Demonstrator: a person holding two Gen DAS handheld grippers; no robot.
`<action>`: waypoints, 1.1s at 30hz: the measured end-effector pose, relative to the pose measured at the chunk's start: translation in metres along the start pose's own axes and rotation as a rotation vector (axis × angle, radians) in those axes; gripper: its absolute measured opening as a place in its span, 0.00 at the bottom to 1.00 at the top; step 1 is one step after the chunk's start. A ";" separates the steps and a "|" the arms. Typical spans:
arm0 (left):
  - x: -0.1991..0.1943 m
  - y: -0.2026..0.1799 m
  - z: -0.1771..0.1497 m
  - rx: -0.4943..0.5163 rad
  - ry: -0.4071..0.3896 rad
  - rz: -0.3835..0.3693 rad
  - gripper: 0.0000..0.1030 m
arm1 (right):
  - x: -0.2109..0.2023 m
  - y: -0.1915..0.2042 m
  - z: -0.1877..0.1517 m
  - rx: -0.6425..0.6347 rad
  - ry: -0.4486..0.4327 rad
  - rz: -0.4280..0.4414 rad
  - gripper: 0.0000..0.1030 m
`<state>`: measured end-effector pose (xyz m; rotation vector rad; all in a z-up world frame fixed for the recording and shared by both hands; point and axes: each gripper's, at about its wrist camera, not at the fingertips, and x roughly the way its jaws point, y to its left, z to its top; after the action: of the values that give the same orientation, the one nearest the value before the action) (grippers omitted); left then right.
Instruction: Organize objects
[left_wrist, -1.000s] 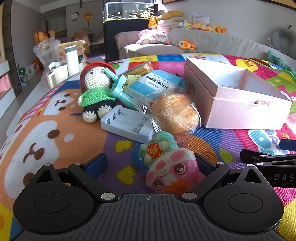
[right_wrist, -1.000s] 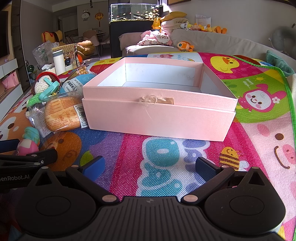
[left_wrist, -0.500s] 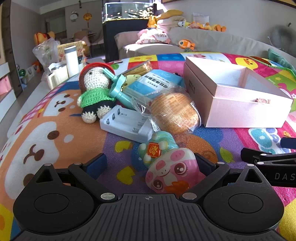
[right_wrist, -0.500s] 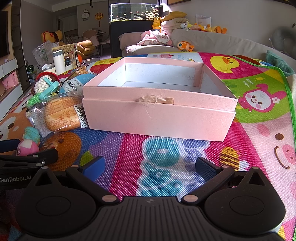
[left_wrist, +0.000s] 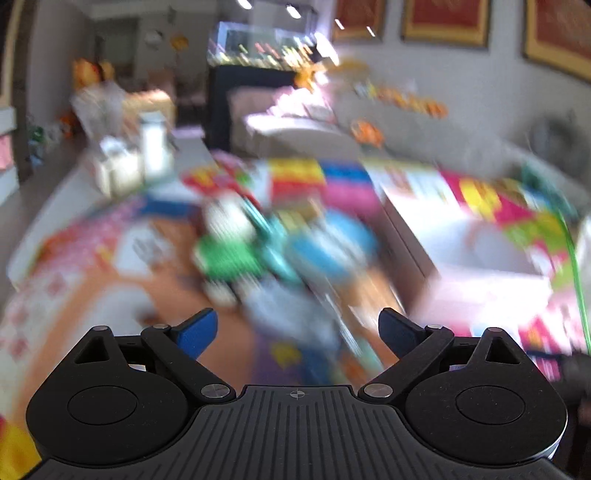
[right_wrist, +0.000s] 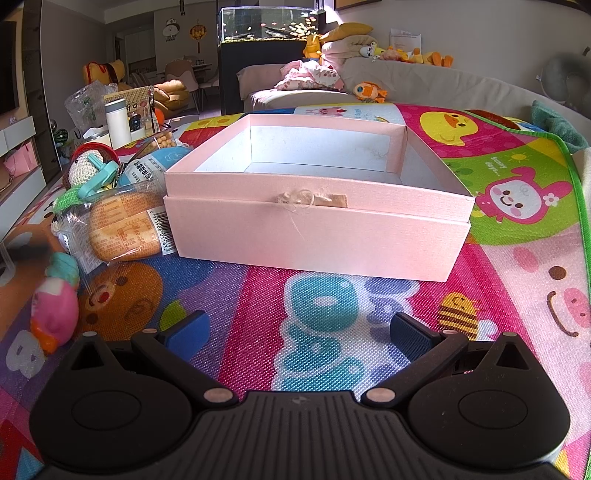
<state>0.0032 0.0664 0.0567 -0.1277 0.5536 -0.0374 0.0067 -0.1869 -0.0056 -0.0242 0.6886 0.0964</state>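
An open pink box (right_wrist: 317, 229) sits on the colourful play mat (right_wrist: 517, 258), straight ahead of my right gripper (right_wrist: 297, 334), which is open and empty just above the mat. Left of the box lie a wrapped bread (right_wrist: 123, 227), a blue packet (right_wrist: 159, 164), a crochet doll (right_wrist: 86, 168) and a pink and teal toy (right_wrist: 55, 299). The left wrist view is heavily motion-blurred. My left gripper (left_wrist: 297, 330) is open and empty, raised above the blurred doll (left_wrist: 227, 240) and box (left_wrist: 480, 258).
A white bottle (right_wrist: 118, 123) and bags stand at the mat's far left. A sofa with soft toys (right_wrist: 369, 90) and a fish tank (right_wrist: 269, 27) lie behind the mat.
My left gripper has lifted up and away fast; the pink toy that sat between its fingers now lies on the mat. My right gripper has barely moved.
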 end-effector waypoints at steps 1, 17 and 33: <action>0.003 0.009 0.011 -0.017 -0.030 0.019 0.95 | 0.000 -0.002 0.000 0.000 0.000 0.000 1.00; 0.160 0.060 0.051 -0.083 0.118 0.084 0.80 | 0.000 -0.001 0.009 -0.012 0.074 0.019 1.00; 0.005 0.090 -0.022 -0.038 0.225 -0.210 0.60 | -0.029 0.033 0.028 -0.141 0.105 0.286 1.00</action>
<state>-0.0038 0.1525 0.0242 -0.2200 0.7638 -0.2483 -0.0011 -0.1549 0.0351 -0.0666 0.7862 0.4213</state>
